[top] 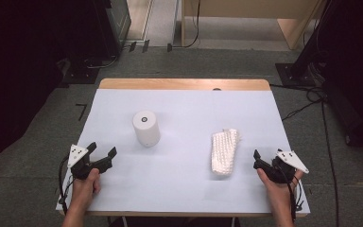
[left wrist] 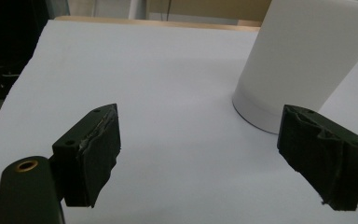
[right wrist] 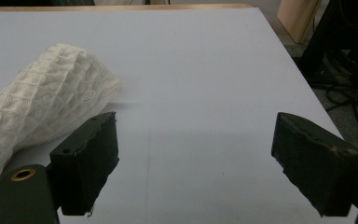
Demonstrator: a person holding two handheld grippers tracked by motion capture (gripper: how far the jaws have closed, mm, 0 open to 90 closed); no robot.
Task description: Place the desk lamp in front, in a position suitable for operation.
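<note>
Hovering with left gripper (top: 101,153) unclenched near white cylinder (top: 146,127) at one o'clock, right gripper (right wrist: 193,163) unclenched, empty; risking toppling it through an off-centre approach.

Black grippers (top: 102,153); grey three-cornered plates; brass screw; trailing black cables; bare forearms

You are looking at a white cylinder (top: 146,127) standing upright left of the table's middle, a small dark ring on its flat top. To its right, well apart, a white knitted cloth (top: 224,151) is lying folded lengthwise, flat on the surface.
</note>
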